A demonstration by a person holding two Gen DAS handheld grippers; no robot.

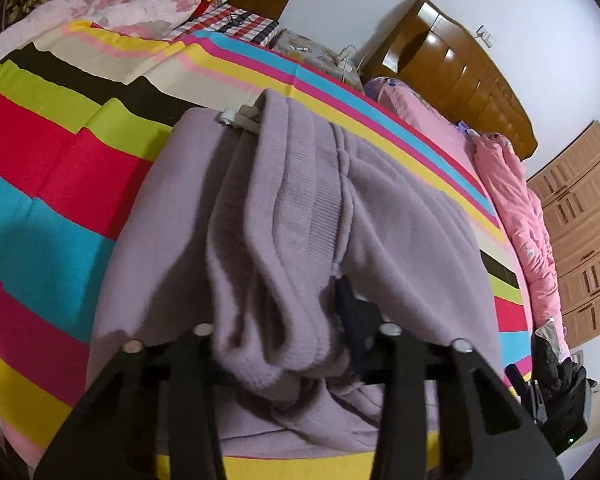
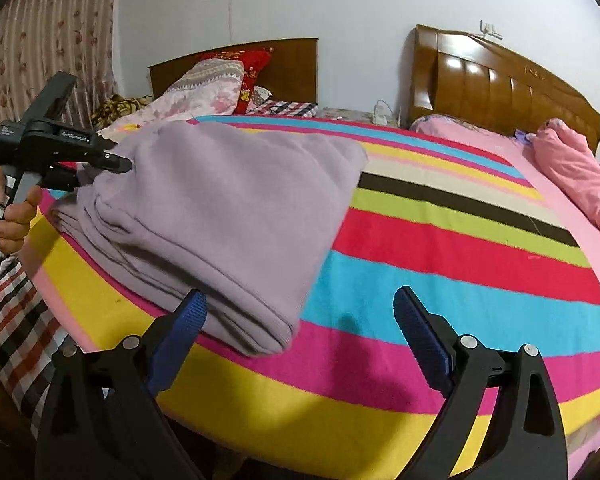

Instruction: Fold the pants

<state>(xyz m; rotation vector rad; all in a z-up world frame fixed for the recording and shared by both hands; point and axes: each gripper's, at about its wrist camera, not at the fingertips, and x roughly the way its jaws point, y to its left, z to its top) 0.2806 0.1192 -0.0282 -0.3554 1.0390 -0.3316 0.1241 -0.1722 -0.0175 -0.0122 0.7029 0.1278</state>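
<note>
Bedroom walls are plain white behind 2 wooden headboards (image 2: 500, 88), and the bed (image 2: 440, 240) that carries the work is covered with a boldly striped sheet in pink, yellow, blue, red, green and black. Pink bedding (image 2: 580, 176) is pushed off to the far right edge, probably to leave the middle of the sheet free for folding.

Lilac pants (image 2: 228, 216) lie on the near left part of the bed, already doubled into a thick stack of layers. The left gripper (image 2: 100, 166) has its jaws narrowed on a bunch of ribbed fabric at one end of that stack, and in its own wrist view the cloth fills the gap between the fingers (image 1: 364, 320). I judge this pinch gathers the layers so they can be lifted or turned over together without sliding apart. A hand (image 2: 16, 216) squeezes its handle.

The right gripper (image 2: 300, 320) stands wide and holds nothing, hovering just beside the opposite rounded end of the stack, blue pads (image 2: 420, 332) bare. It looks placed to take that end next.

White lettering is printed on the left gripper's black body, but I cannot read it reliably. No other label is legible.
</note>
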